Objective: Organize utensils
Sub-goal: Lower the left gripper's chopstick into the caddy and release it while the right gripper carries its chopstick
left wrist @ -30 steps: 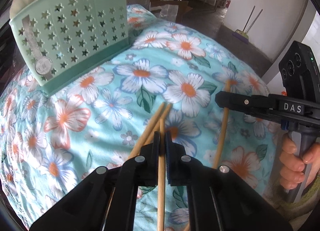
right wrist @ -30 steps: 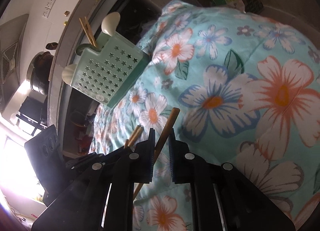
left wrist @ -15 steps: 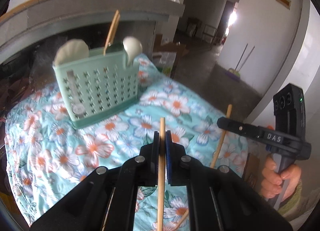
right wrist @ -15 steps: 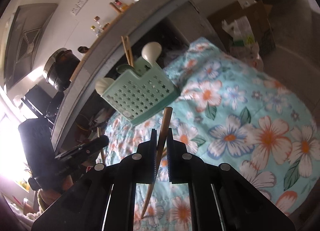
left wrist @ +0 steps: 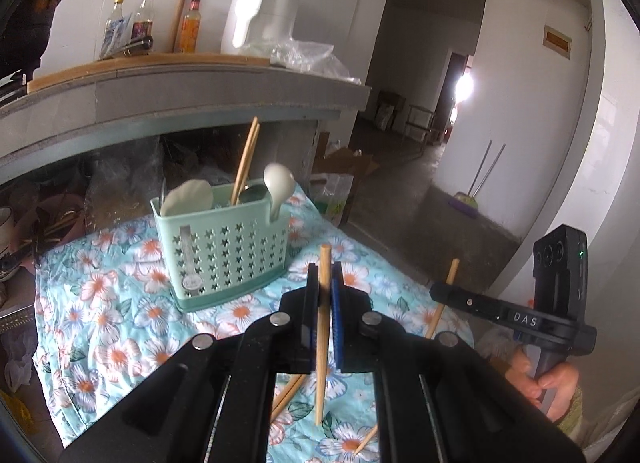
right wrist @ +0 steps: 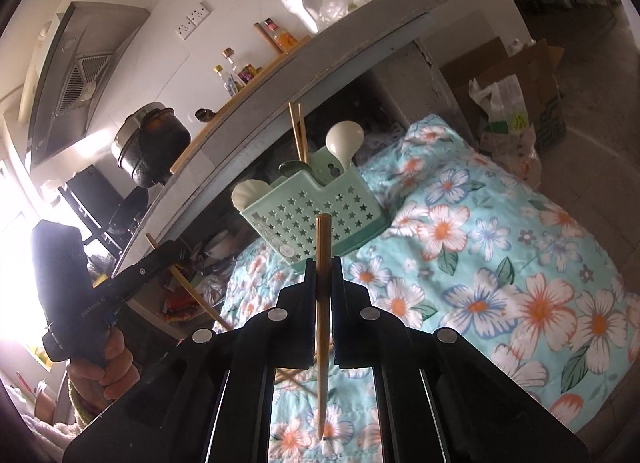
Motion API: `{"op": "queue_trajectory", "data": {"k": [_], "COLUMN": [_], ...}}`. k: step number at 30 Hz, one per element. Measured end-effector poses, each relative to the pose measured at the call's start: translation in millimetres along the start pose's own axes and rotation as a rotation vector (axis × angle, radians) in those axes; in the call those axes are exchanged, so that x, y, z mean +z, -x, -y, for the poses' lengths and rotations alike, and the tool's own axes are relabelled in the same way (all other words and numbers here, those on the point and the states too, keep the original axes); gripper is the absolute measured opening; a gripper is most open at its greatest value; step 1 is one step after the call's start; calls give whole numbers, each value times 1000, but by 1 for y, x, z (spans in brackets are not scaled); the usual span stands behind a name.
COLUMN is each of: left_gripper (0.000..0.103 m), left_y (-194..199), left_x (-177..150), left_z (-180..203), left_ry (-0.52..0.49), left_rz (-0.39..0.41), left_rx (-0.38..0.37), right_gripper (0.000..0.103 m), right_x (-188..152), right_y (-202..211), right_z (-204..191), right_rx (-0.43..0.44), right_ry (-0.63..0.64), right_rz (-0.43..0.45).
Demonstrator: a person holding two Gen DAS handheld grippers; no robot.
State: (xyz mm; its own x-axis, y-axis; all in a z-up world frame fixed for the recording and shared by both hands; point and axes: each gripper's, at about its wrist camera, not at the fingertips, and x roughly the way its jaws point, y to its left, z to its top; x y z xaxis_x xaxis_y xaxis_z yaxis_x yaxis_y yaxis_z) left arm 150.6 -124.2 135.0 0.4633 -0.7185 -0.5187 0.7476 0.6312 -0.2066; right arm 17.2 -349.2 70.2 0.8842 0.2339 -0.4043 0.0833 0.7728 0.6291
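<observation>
A mint-green utensil holder (left wrist: 224,255) with star holes stands on the floral cloth and holds two chopsticks, white spoons and a metal spoon; it also shows in the right wrist view (right wrist: 316,215). My left gripper (left wrist: 325,283) is shut on a wooden chopstick (left wrist: 323,335), held upright above the cloth, short of the holder. My right gripper (right wrist: 323,283) is shut on another chopstick (right wrist: 322,303), also upright. The right gripper shows at the right of the left wrist view (left wrist: 442,289). Loose chopsticks (left wrist: 288,395) lie on the cloth below.
A grey counter (left wrist: 180,99) overhangs behind the holder, with bottles and a white jug (left wrist: 260,11). The floral cloth (left wrist: 100,327) drops off at its edges. A cardboard box and bags (right wrist: 516,95) sit on the floor beyond.
Both grippers have lifted their chopsticks off the cloth and risen well above it, tilting up so the holder and counter now sit straight ahead.
</observation>
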Motion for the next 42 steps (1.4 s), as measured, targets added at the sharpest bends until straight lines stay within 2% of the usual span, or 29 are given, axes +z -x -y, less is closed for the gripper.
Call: {"op": "queue_trajectory", "data": {"k": [7, 14, 19, 22, 27, 33, 42], "left_gripper": [5, 5, 5, 5, 5, 5, 5], "left_y": [16, 39, 57, 59, 41, 1, -69], "left_x": [18, 54, 92, 110, 134, 152, 147], "left_z": [-6, -8, -10, -10, -19, -32, -60], "left_ry": [17, 5, -24, -63, -96, -128, -115], "left_rz": [92, 254, 415, 501, 584, 594, 467], "left_rx": [1, 31, 91, 159, 247, 308, 362], "right_gripper": [5, 5, 5, 5, 5, 5, 5], "right_x": [4, 5, 4, 4, 3, 5, 5], "right_y": [3, 3, 1, 0, -5, -9, -12], "right_z": [1, 6, 8, 8, 8, 10, 17], "right_rx": [18, 23, 17, 12, 5, -4, -13], "right_ry": [-10, -33, -45, -47, -48, -50, -59], "right_rz": [7, 2, -12, -12, -25, -34, -47]}}
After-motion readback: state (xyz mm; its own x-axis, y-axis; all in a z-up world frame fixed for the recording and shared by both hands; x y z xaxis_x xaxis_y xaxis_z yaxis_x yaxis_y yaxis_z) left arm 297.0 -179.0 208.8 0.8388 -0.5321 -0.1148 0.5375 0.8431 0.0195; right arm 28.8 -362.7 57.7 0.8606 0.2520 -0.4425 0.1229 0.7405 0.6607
